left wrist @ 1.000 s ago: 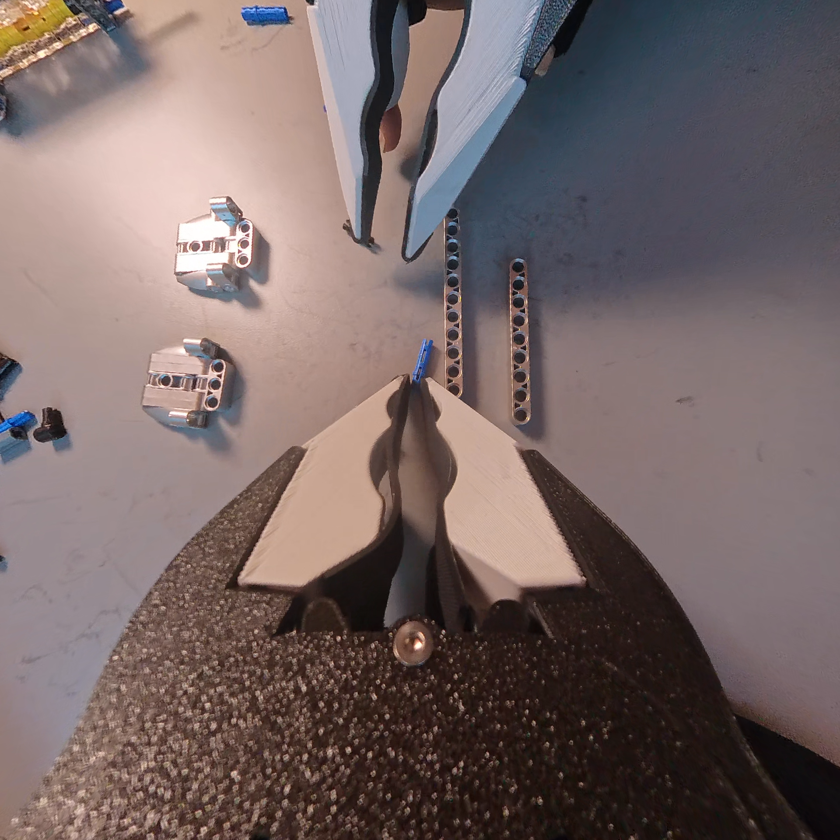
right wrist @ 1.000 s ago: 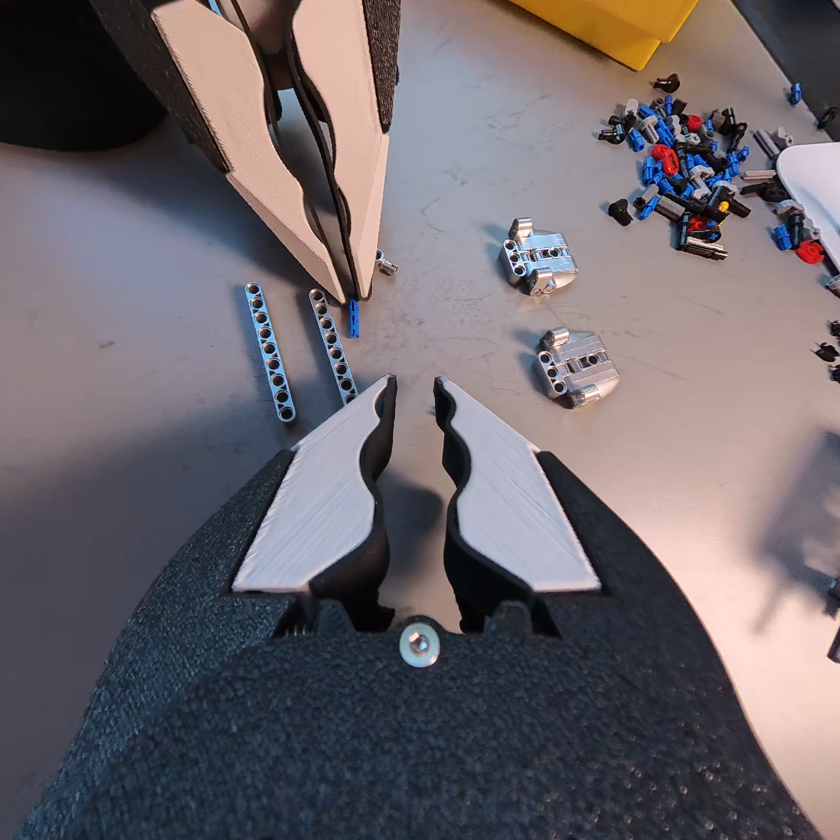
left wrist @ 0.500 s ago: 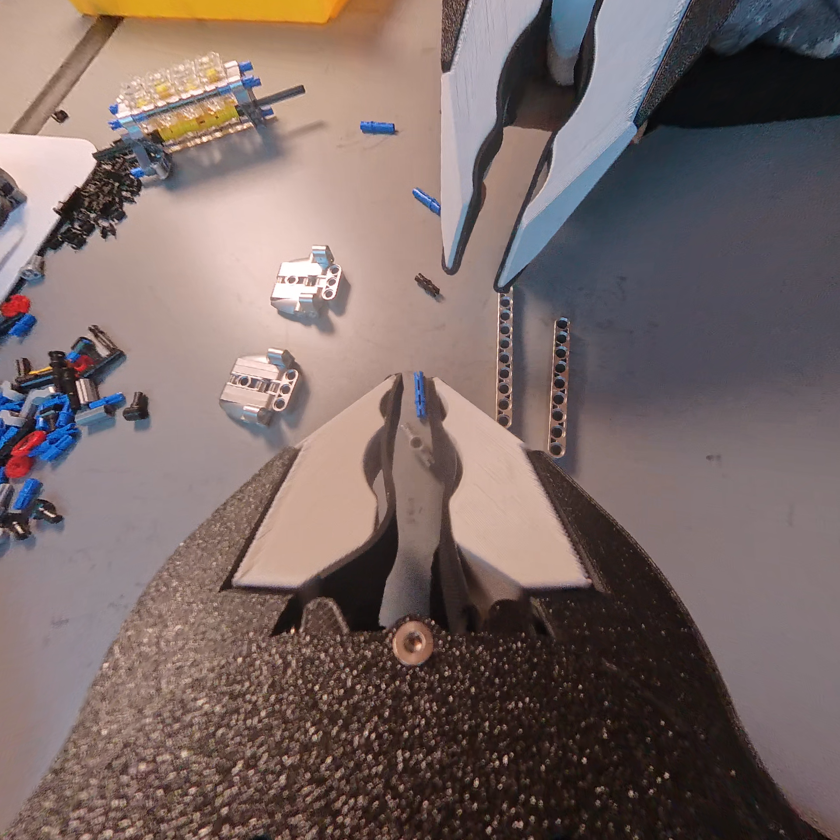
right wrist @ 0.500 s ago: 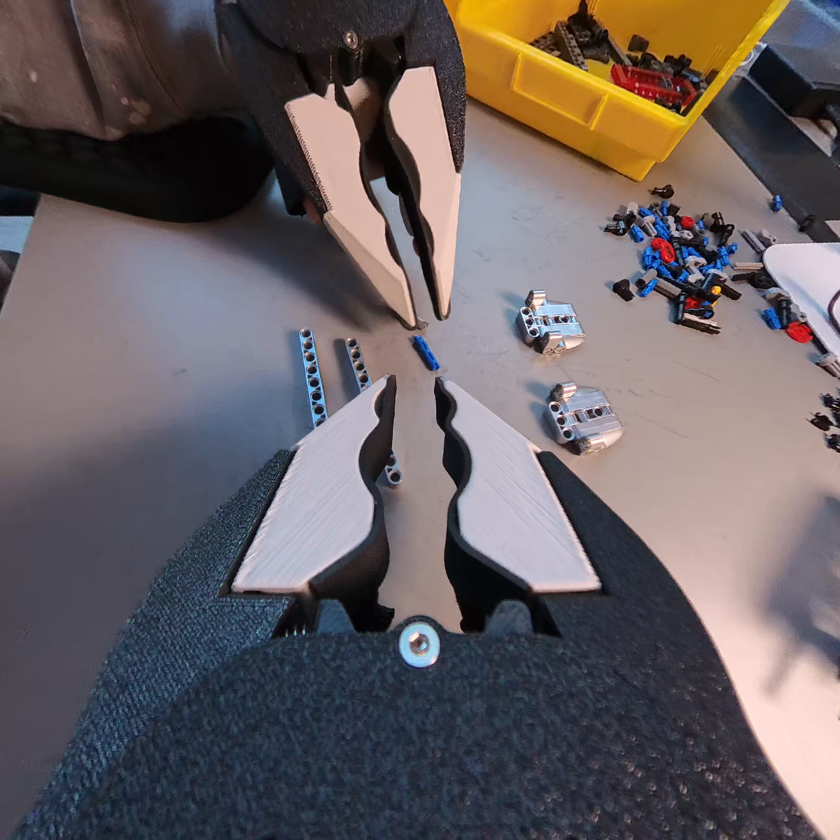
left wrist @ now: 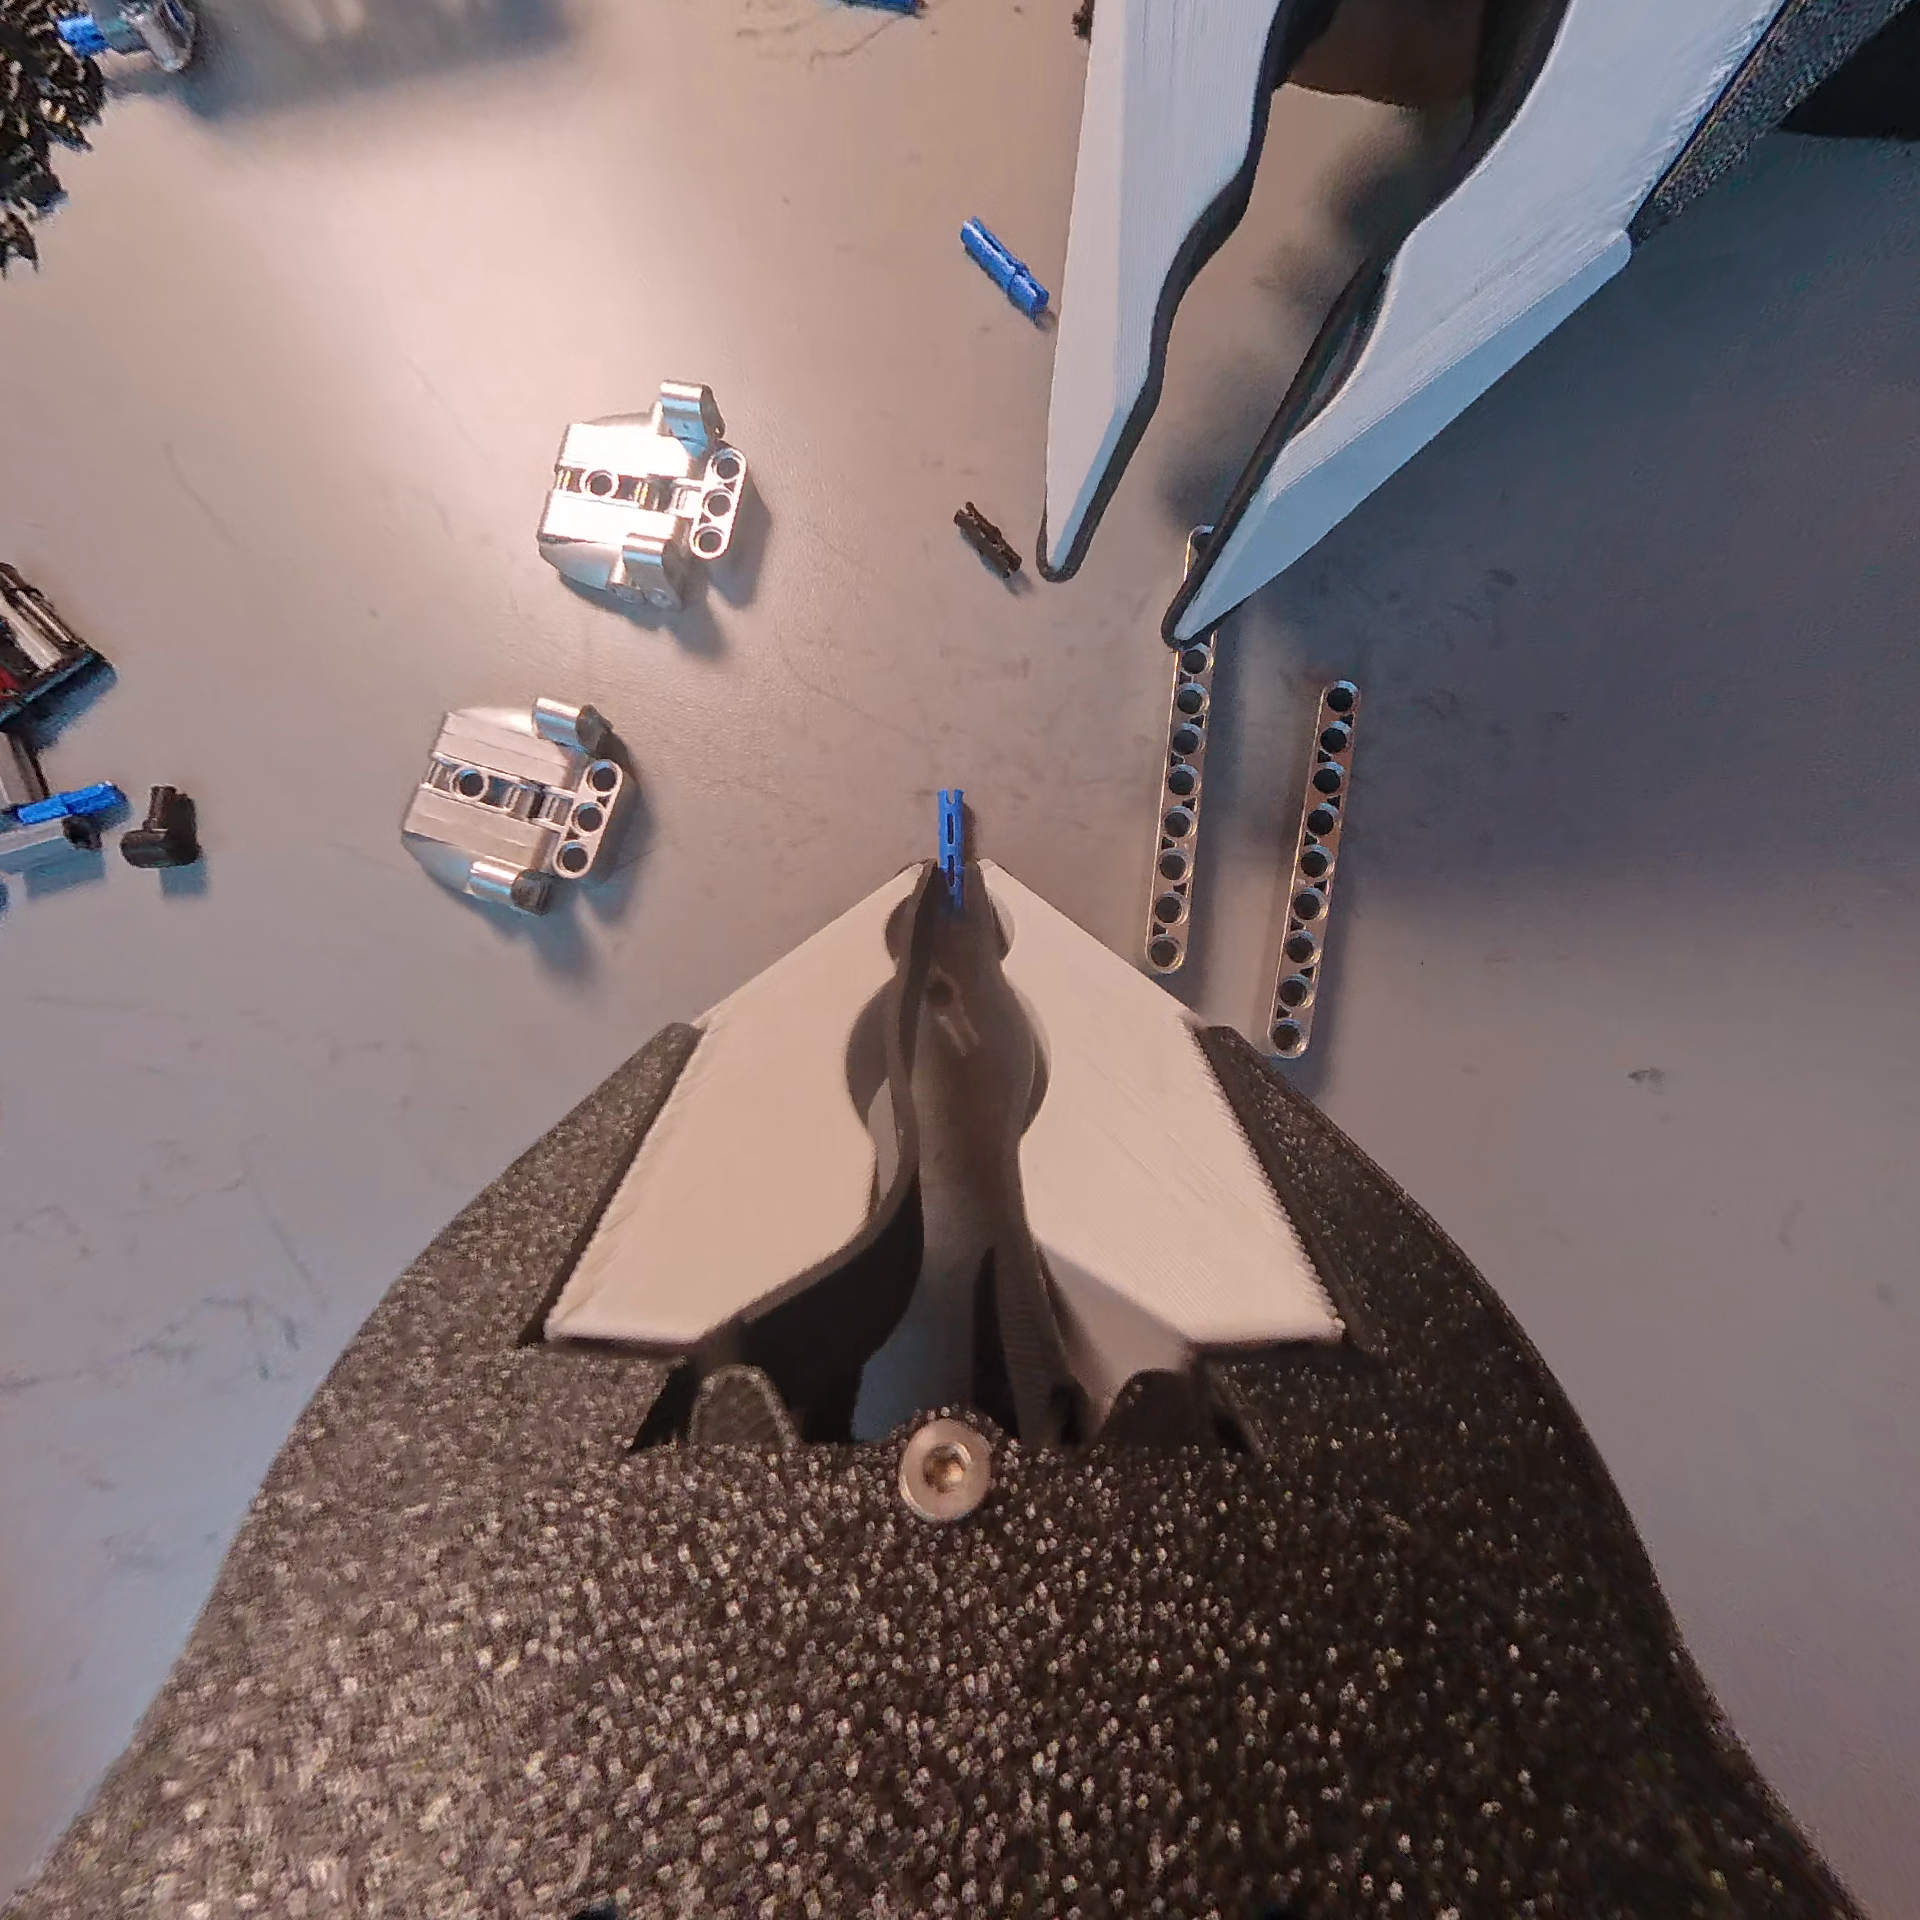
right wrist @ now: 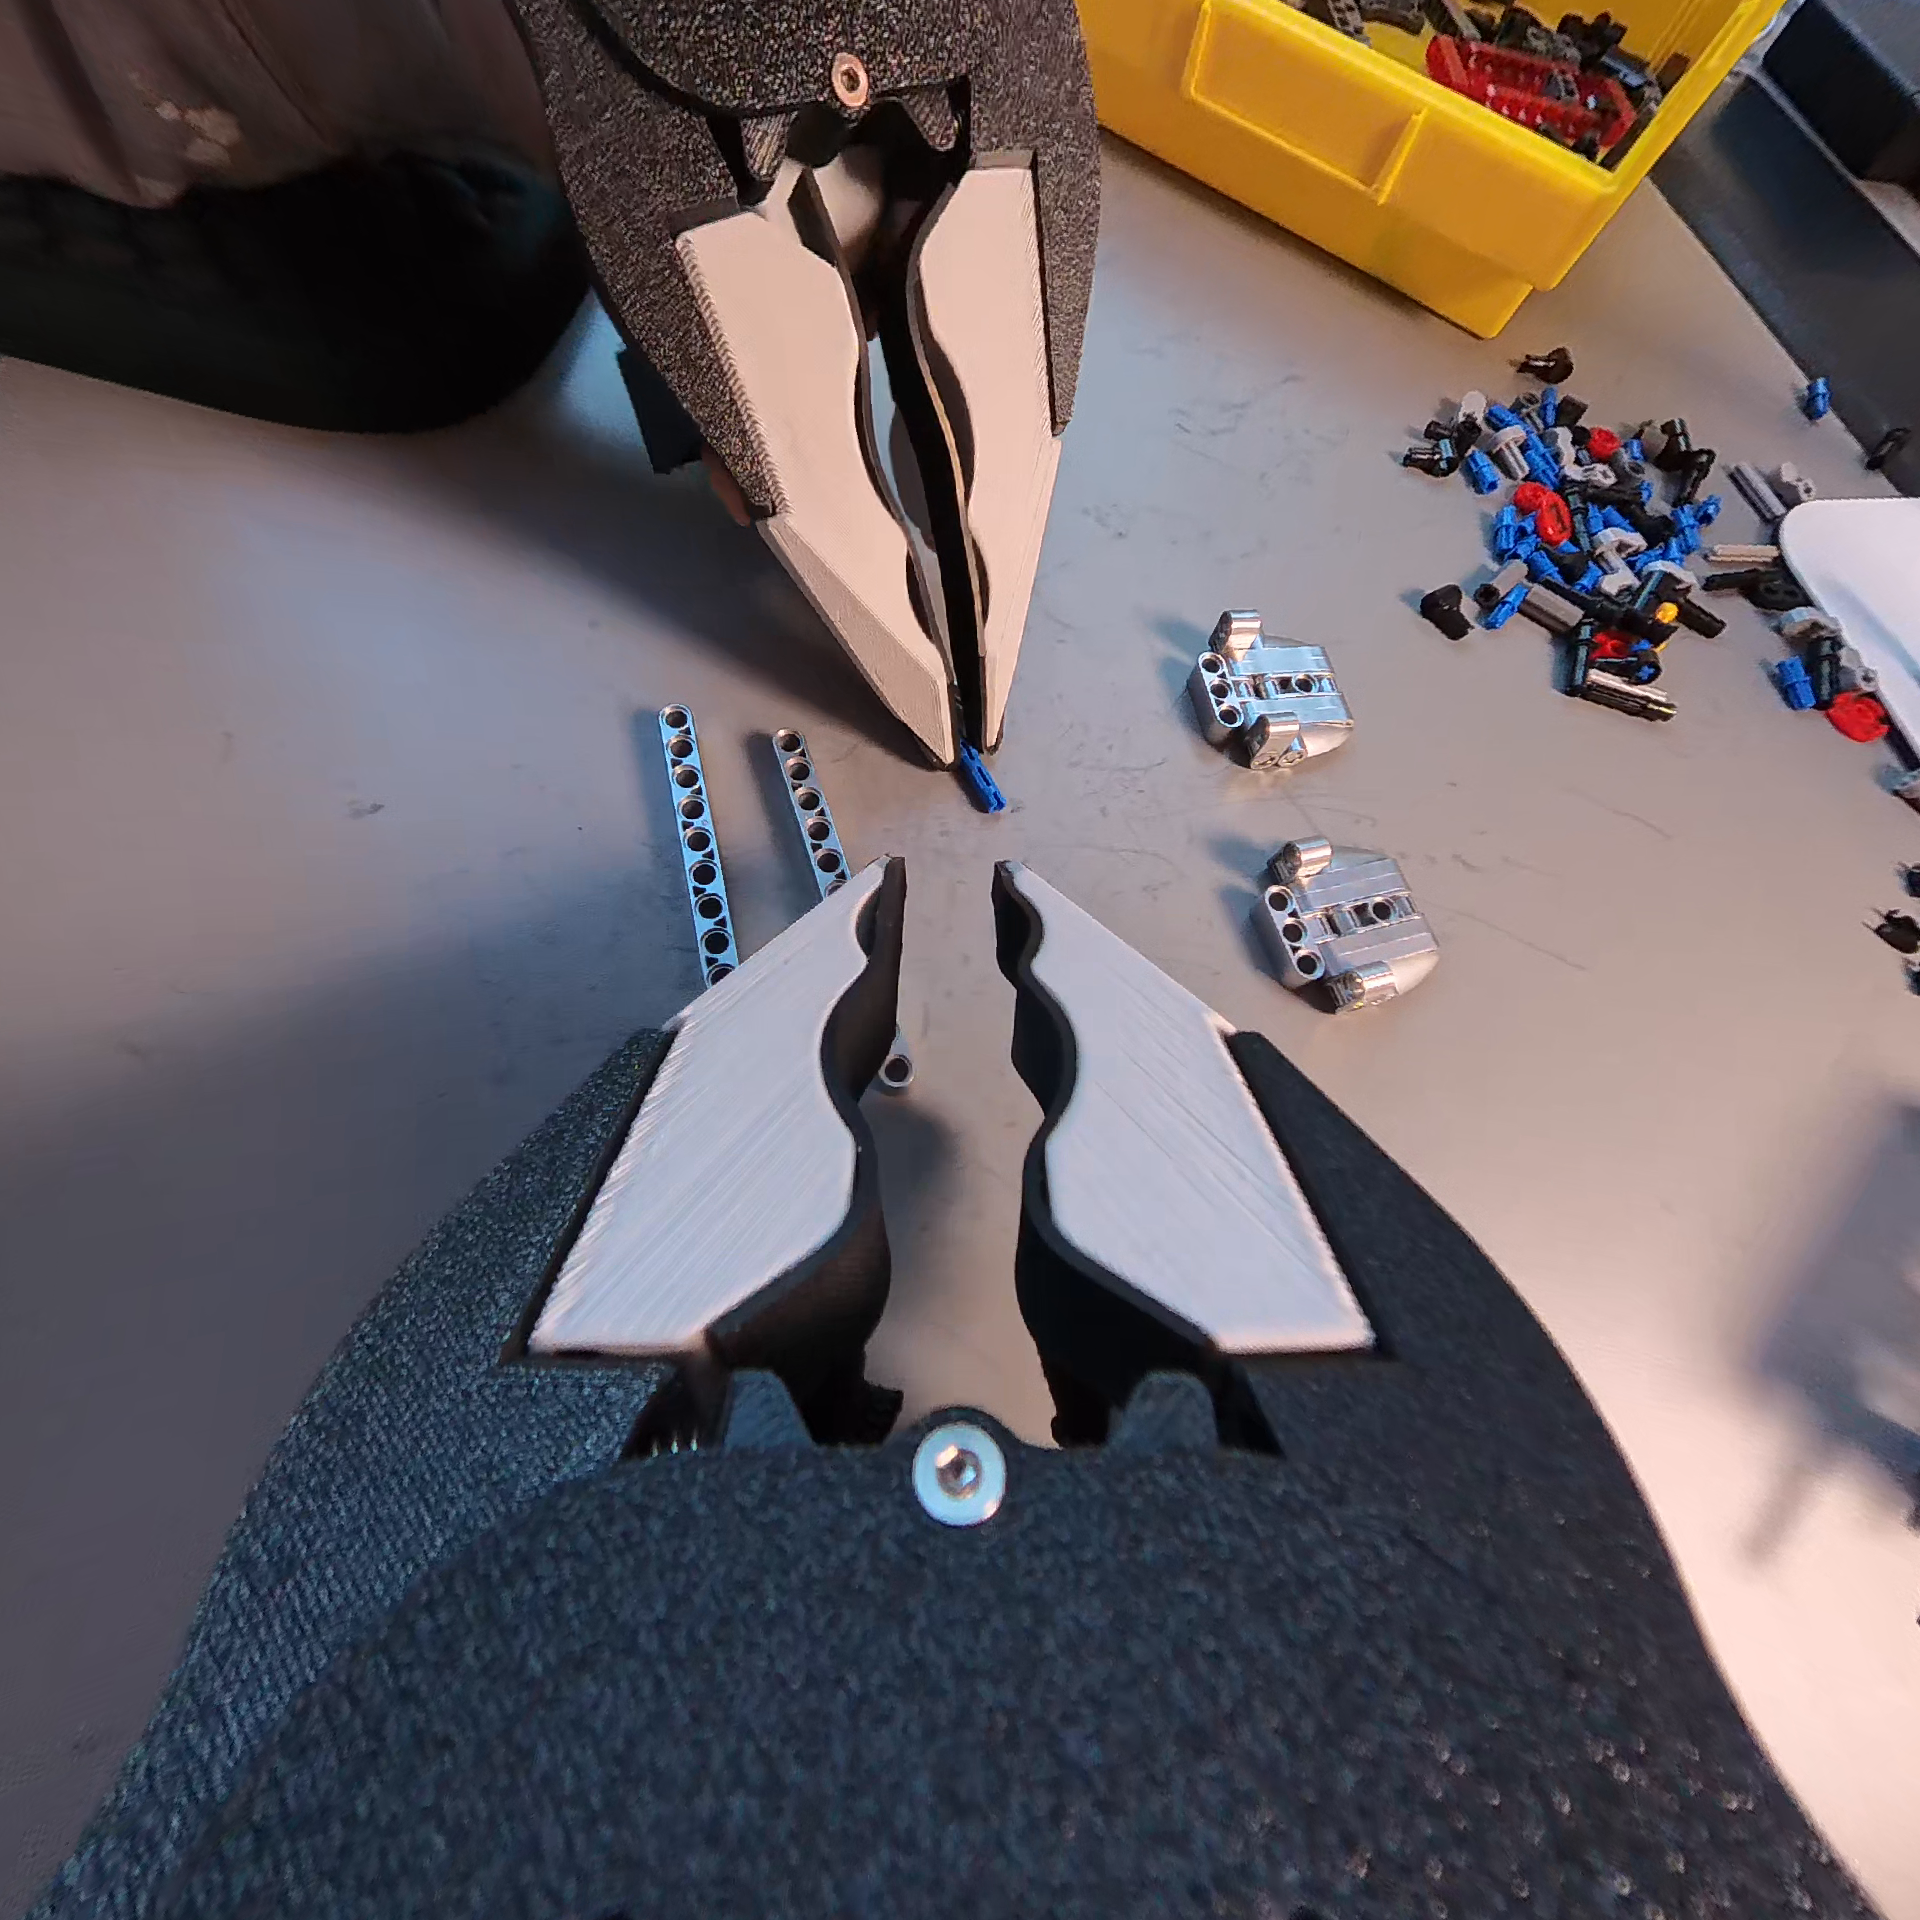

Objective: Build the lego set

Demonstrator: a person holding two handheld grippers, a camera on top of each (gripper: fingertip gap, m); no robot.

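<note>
2 grippers face each other over the grey table (left wrist: 1558,1247). My left gripper (left wrist: 951,868) is clamped on a small blue pin (left wrist: 951,831), its end poking past the tips above the surface. My right gripper (right wrist: 945,878) hangs with fingers apart and nothing between them, one tip over the nearer of 2 grey perforated beams (left wrist: 1184,800). 2 silver curved panels (left wrist: 644,499) lie apart nearby, unjoined. 1 black pin (left wrist: 987,537) lies just beside the right tips.

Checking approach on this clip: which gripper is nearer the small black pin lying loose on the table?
Right. The right gripper hovers open with one fingertip just beside the black pin. The left gripper, shut on a blue pin, sits farther back from it.
</note>
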